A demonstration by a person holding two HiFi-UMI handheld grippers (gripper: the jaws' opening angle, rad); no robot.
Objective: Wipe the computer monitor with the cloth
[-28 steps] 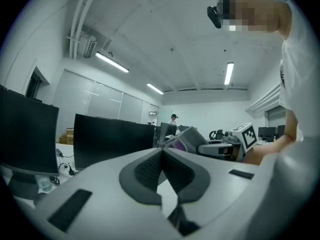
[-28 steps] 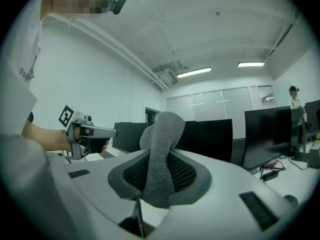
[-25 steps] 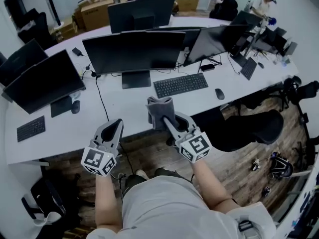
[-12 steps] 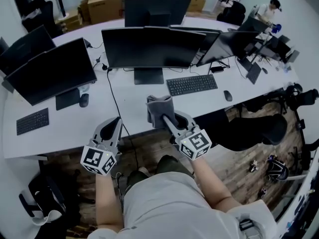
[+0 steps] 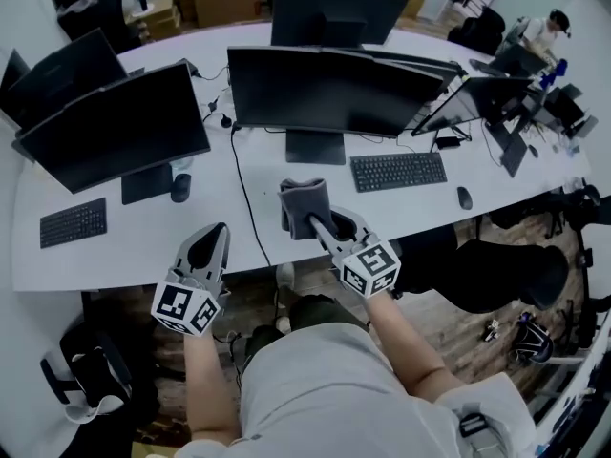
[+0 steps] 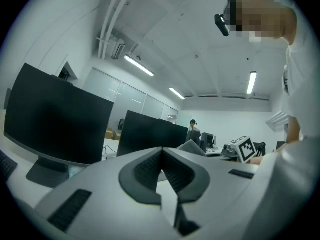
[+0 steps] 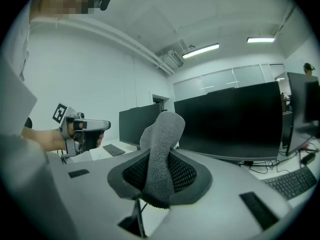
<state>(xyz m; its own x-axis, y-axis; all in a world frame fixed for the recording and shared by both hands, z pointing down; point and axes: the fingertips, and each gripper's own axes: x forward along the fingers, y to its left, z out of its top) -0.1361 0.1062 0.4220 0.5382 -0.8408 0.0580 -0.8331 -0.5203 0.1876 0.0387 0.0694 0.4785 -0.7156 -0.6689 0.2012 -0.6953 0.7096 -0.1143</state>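
Observation:
A folded grey cloth (image 5: 304,206) stands up from my right gripper (image 5: 315,223), which is shut on it; the cloth (image 7: 161,154) fills the jaws in the right gripper view. It hovers over the white desk's near edge, short of the wide dark monitor (image 5: 329,92) straight ahead. That monitor (image 7: 230,124) looms dark to the right in the right gripper view. My left gripper (image 5: 212,239) is shut with nothing in it, level with the desk edge at the left. In the left gripper view its jaws (image 6: 161,156) meet at the tips.
A second monitor (image 5: 113,127) stands at the left with a small keyboard (image 5: 73,223) and a mouse (image 5: 180,187). A keyboard (image 5: 398,171) and mouse (image 5: 465,197) lie right of the central monitor. A black cable (image 5: 244,195) runs down the desk. An office chair (image 5: 506,275) sits at the right.
The view has shifted so the desk and monitors sit lower and nearer in the head view. Both grippers keep their pose and the cloth stays clamped.

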